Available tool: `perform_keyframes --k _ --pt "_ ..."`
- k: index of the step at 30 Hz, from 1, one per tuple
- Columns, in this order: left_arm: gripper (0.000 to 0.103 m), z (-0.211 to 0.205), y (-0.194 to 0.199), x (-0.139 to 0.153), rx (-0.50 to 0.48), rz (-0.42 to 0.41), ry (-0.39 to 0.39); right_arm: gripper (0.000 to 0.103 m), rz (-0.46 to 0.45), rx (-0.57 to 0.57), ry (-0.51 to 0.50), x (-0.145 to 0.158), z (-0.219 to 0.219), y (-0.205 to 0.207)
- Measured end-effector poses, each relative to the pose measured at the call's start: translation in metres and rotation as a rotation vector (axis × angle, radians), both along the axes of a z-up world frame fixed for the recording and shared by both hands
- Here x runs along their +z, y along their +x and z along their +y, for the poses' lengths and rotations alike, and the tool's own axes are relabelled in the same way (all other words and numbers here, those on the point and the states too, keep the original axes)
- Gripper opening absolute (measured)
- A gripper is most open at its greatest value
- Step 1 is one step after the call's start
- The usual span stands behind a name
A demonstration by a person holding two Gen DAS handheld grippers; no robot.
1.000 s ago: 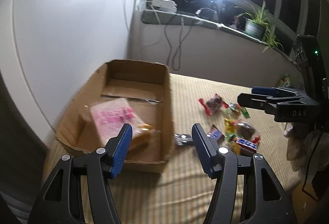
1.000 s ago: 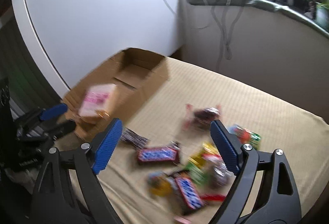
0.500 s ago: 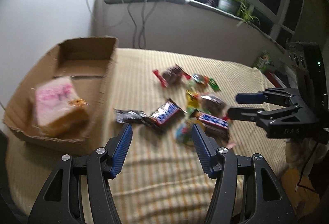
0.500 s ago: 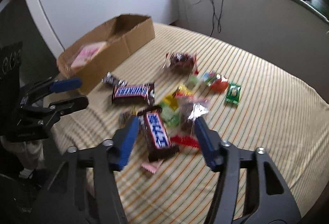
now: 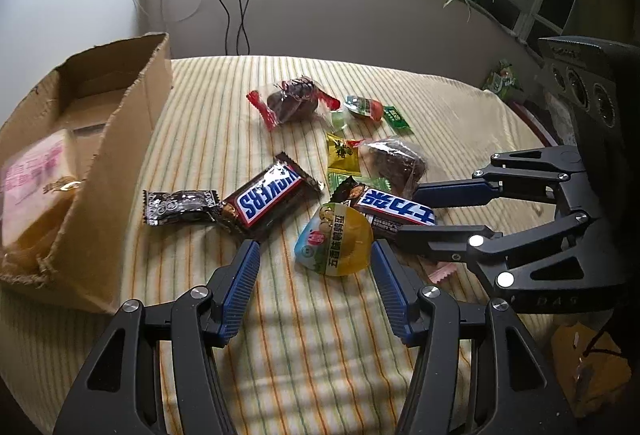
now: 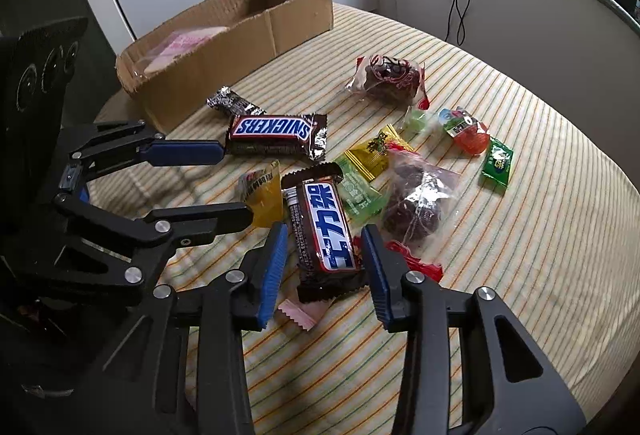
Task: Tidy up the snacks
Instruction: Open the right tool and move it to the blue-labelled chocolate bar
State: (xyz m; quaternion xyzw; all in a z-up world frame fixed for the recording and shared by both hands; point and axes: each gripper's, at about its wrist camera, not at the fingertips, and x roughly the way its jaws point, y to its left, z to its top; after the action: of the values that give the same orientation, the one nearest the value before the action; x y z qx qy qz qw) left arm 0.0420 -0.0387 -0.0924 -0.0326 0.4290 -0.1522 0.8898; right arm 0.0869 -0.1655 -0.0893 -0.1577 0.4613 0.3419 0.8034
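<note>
Your right tongs [image 6: 325, 255] straddle the chocolate bar with the blue-and-white label [image 6: 326, 231], one pad on each side of it. The jaws are closing, but a thin gap shows on both sides, so nothing is gripped yet. Your left tongs [image 5: 314, 277] are released and closing slightly, with only the striped cloth [image 5: 320, 335] between the pads; the yellow jelly cup [image 5: 336, 245] sits just beyond their tips.

Take the cardboard box [image 6: 256, 27] as your landmark. A pink-printed bag [image 5: 34, 171] lies inside it. The rest of the snacks lie on the cloth outside. A small dark foil candy [image 6: 234, 103] is just beside the box wall. The Snickers bar [image 6: 274, 135] touches that candy on the side away from the box. The labelled bar lies further out, past the Snickers. A bagged brown cake [image 6: 386, 77] sits well apart from the box.
</note>
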Motion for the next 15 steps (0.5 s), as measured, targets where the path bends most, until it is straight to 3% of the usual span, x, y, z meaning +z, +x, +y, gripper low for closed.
perform_keyframes --k 9,15 --pt "0.052 -0.0051 0.0092 -0.0092 -0.016 0.014 0.022 0.038 0.01 0.015 -0.019 -0.006 0.0017 0.0035" --pt "0.037 -0.0086 0.0097 -0.0093 -0.031 0.007 0.031 0.035 0.021 0.019 -0.02 -0.0083 0.0017 0.0059"
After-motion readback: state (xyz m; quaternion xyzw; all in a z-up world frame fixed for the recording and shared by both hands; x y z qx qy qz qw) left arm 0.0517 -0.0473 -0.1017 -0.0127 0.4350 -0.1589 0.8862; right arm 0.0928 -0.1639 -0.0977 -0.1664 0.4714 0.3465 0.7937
